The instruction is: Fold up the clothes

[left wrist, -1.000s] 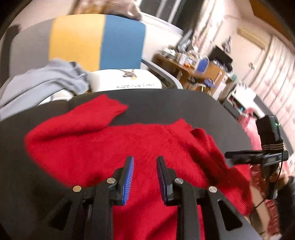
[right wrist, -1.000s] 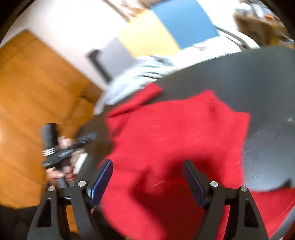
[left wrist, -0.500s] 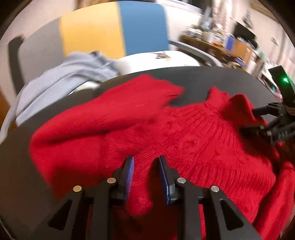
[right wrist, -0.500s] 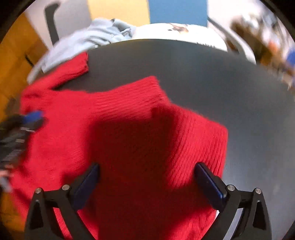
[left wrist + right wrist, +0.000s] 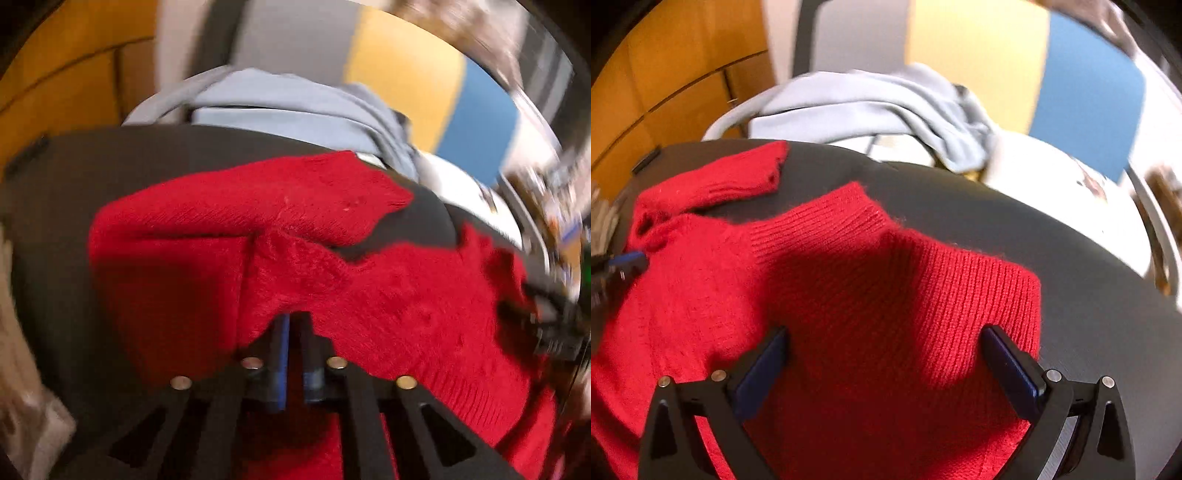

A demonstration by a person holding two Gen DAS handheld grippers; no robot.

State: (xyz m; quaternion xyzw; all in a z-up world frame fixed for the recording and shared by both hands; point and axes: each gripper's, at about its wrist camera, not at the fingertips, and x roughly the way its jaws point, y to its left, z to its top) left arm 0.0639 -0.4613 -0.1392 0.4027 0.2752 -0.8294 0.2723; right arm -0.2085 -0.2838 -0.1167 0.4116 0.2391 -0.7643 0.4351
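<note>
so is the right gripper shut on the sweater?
No, the right gripper stands wide open above the red sweater.

Black round table (image 5: 1089,258); chair behind, grey-yellow-blue back (image 5: 979,55); wooden cabinet (image 5: 665,74) left.

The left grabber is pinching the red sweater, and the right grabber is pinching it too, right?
Only half right. The left gripper is pinching the red sweater, as the left wrist view shows. But the right gripper is wide open: in the right wrist view its two fingers stand far apart over the sweater, not pinching it.
</note>
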